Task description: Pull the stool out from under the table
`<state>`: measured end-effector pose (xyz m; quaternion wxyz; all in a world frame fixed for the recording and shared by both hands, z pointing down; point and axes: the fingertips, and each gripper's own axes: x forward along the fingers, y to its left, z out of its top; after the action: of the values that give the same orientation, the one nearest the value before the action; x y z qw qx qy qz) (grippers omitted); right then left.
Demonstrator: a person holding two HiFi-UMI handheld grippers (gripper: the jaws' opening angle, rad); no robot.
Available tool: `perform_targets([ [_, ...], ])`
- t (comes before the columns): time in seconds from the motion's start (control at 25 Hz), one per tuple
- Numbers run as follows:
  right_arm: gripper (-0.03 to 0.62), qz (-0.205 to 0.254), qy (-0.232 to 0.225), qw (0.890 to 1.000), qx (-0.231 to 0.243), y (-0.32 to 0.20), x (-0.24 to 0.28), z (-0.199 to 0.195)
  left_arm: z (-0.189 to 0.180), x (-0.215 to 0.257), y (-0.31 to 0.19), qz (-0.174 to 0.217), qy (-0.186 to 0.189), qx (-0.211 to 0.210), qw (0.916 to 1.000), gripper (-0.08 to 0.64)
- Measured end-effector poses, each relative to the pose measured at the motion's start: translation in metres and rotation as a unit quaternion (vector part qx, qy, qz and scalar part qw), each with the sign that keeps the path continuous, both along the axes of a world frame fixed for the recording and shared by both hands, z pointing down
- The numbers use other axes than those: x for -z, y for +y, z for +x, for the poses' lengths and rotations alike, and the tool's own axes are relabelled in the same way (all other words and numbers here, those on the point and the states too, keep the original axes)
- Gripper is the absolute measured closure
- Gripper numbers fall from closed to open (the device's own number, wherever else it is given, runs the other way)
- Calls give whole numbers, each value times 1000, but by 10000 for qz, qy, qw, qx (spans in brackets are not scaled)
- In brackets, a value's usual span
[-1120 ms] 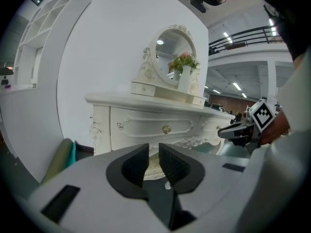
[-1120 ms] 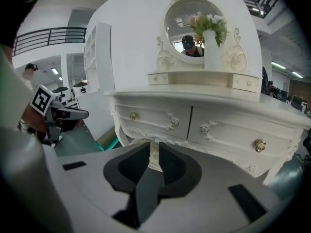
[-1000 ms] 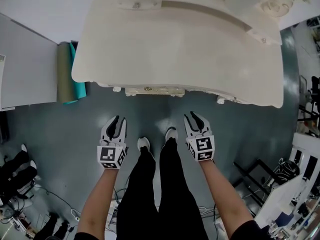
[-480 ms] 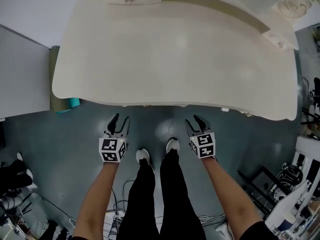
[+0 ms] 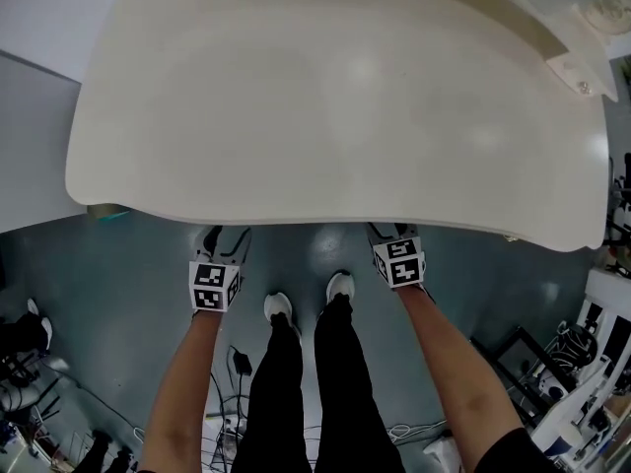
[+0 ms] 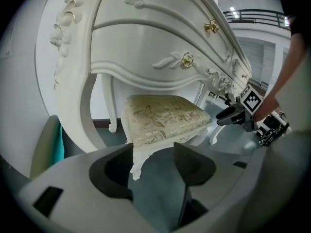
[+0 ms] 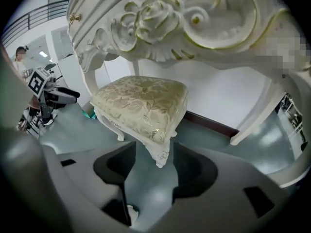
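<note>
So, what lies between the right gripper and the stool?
Only bare floor, per the right gripper view. The right gripper has just been opening its jaws, which hold nothing.

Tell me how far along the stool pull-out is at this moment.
Done: nothing has been pulled. The stool sits under the table. In hand: the left gripper and right gripper are low at the table's front. Their fingers have just been opening, with the stool lined up ahead, ungripped. Left: close on it and draw it out.
</note>
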<state>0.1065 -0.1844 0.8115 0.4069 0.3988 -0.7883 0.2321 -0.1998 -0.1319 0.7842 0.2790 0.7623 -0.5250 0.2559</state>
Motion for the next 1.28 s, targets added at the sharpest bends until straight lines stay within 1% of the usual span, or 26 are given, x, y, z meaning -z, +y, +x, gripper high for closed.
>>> perform_targets([
  [0.28,341,-158,67,9996,224,-2,-21,-11,2,-17,-24,-6,-108,-16,9999,290],
  [0.4,334,-164,118,9993,300,-2,-23,-16,2,-24,-28,-195,-125,84,9997,288],
  [0.48,330,-161,161,9993,306,-3,-23,-18,0,-27,-30,-324,-119,114,9993,275],
  [0.68,324,-236,80,9996,134,-11,-21,-28,-9,-38,-32,-469,-313,24,9984,259],
  [0.76,324,-251,118,9995,172,-13,-25,-28,-7,-39,-38,-477,-283,-45,9984,256],
  [0.84,324,-263,172,9993,221,-12,-29,-27,-8,-40,-42,-493,-350,-149,9981,256],
  [0.92,324,-77,252,9995,152,-20,-23,-27,-10,-40,-44,-521,-379,-268,9976,253],
  [1.0,324,318,381,9988,7,-35,-10,-24,-10,-40,-44,-549,-319,-336,9974,255],
  [1.04,324,429,411,9982,-52,-39,-7,-23,-10,-41,-44,-554,-287,-343,9975,255],
  [1.2,327,535,366,9978,-161,-38,-8,-21,-5,-41,-41,-569,-284,-264,9976,255],
  [1.28,329,496,357,9979,-197,-35,-9,-18,-4,-39,-41,-574,-278,-251,9976,255],
])
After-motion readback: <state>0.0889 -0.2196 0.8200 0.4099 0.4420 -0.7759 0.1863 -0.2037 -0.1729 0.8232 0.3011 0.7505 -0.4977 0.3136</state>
